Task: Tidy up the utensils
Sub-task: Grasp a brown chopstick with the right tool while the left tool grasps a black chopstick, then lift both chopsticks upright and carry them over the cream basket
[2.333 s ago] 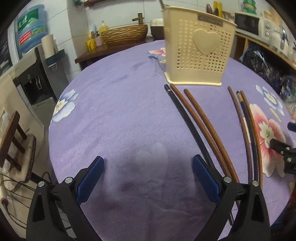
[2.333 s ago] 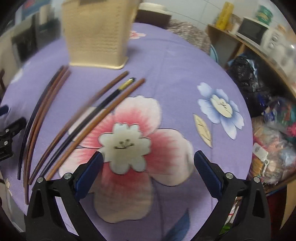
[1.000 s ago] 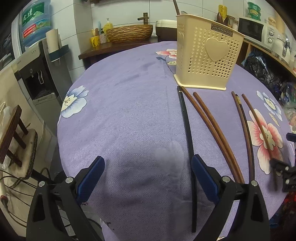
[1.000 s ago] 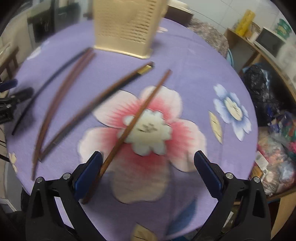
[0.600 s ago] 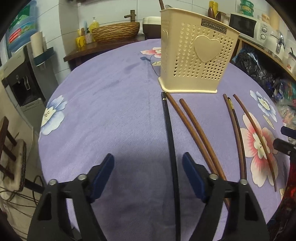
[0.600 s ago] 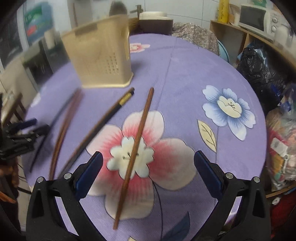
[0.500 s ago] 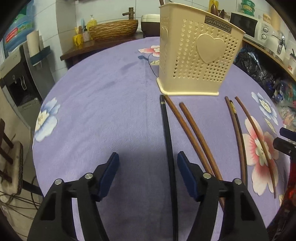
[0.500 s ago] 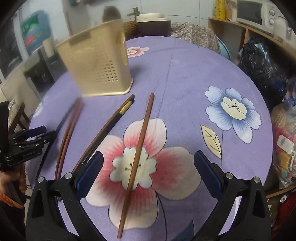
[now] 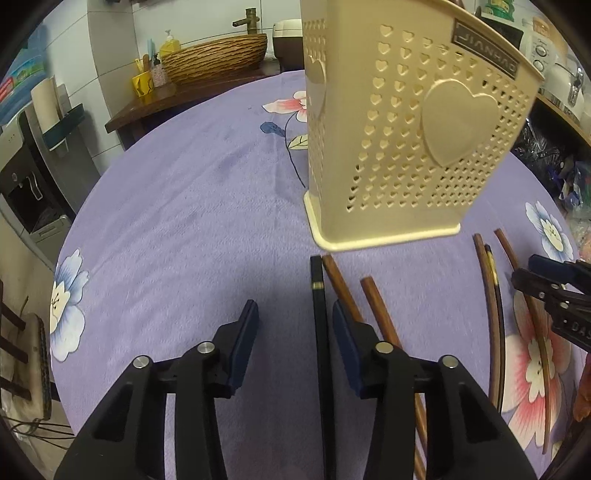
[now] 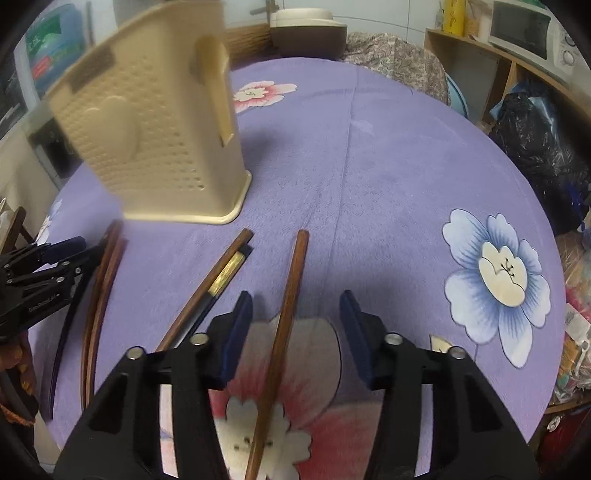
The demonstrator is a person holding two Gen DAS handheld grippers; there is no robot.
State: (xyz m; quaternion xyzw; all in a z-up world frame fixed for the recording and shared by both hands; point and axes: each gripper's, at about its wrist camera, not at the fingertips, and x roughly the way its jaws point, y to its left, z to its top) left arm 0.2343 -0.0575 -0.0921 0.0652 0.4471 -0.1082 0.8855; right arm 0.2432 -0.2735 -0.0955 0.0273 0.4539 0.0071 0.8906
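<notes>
A cream perforated utensil basket stands on the purple floral tablecloth; it also shows in the right wrist view. Several chopsticks lie in front of it. My left gripper is open, low over the cloth, with a black chopstick lying between its fingers near the right one. Two brown chopsticks lie just right of it. My right gripper is open, with a brown chopstick lying between its fingers. A brown and a black gold-banded chopstick lie left of it.
A wicker basket and yellow cups stand on a dark shelf behind the table. A water dispenser is at the left. Shelves with a microwave and black bags are at the right. The table edge curves close on both sides.
Both grippers have moved forward and down toward the basket and narrowed their opening. The black chopstick now lies between the left fingers, a brown one between the right fingers.
</notes>
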